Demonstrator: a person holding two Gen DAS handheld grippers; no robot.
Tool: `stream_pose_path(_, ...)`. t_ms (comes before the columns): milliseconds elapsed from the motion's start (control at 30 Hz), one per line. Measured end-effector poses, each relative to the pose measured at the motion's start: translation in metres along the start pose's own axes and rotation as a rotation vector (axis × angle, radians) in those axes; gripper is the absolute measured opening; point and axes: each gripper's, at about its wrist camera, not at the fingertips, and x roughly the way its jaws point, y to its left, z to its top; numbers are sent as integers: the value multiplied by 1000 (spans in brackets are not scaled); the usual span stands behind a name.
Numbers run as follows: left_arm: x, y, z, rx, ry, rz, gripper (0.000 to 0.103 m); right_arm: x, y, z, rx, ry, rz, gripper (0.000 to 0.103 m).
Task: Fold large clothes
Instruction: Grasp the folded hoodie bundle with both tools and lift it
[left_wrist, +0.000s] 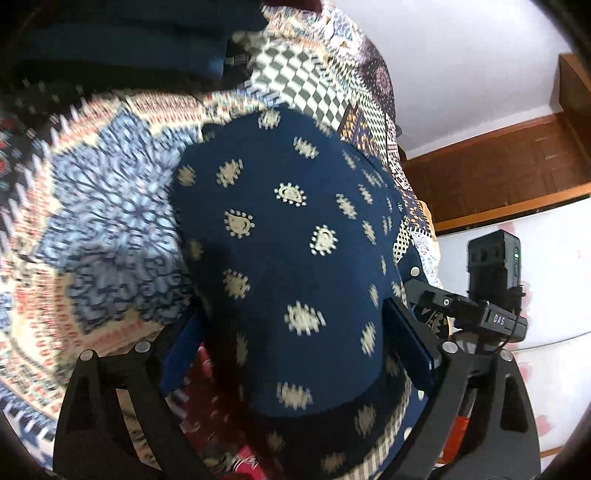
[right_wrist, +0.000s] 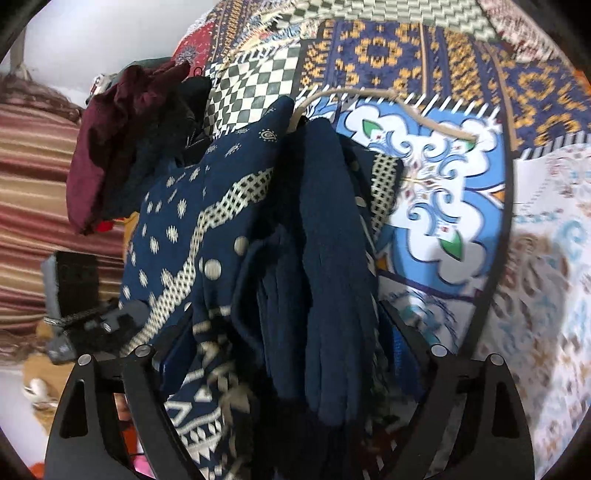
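Note:
A navy garment with cream motifs lies on a patterned bedspread. In the left wrist view it forms a smooth folded hump. My left gripper is open wide with this cloth between its fingers; the left pad stands clear of it. In the right wrist view the same garment is bunched in dark folds with a cream-patterned border. My right gripper is also open wide, straddling that bunch, and the cloth hides the inner faces of its fingers.
A pile of maroon and dark clothes sits beyond the garment at the left. A tan cord lies on the bedspread. A black device shows at the right, wooden furniture behind it. Striped fabric is at far left.

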Motion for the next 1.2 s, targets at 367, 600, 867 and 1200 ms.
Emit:
stream_pose_path(367,8,-1,2,-15,48,-46,85,-1,-1,7,61,19,85,45)
stream_pose_path(600,-24,-34,-10,102,9,-16,61,-29,41,-17,-28,-26,42,34)
stream_pose_path(867,-113,-81,-23,251,-154,-21,58,-90,134,-27,-193,-202,54,33)
stream_pose_path(1200,-264,-124,10,413,-459,8,58,-128,265,5,-391,-400,128,33)
